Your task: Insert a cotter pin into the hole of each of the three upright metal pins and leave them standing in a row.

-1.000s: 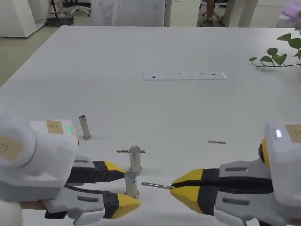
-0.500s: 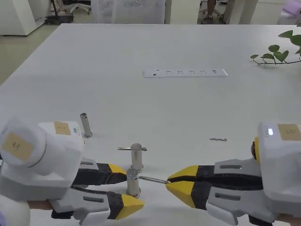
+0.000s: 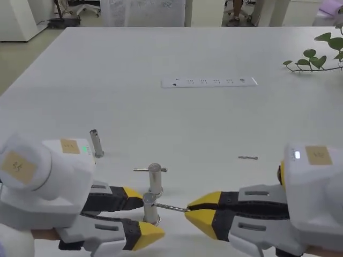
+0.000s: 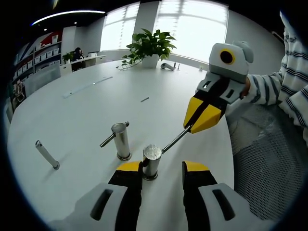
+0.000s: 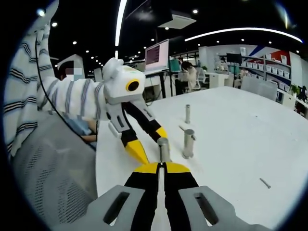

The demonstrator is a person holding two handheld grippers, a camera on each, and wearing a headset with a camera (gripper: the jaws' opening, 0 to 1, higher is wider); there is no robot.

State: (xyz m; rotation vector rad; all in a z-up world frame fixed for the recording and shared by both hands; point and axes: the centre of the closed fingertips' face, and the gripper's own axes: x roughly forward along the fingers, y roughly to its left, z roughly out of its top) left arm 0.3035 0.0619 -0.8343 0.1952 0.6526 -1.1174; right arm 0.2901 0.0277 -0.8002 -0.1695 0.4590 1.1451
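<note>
Over the last second the right gripper (image 3: 188,210), its jaws pinching a cotter pin (image 3: 171,207), has closed in. The tip now meets the near metal pin (image 3: 149,206), which stands between the spread jaws of the left gripper (image 3: 151,213), so the second insertion looks underway

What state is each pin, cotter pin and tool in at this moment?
Left tool: open, astride near pin.
Right tool: shut on held cotter pin.
Near pin: upright, not yet pinned.
Held cotter pin: level, tip at near pin.
Middle pin: upright, fitted cotter pin through it.
Far pin: upright, nothing through it.
Loose cotter pin: lying flat, untouched.
</note>
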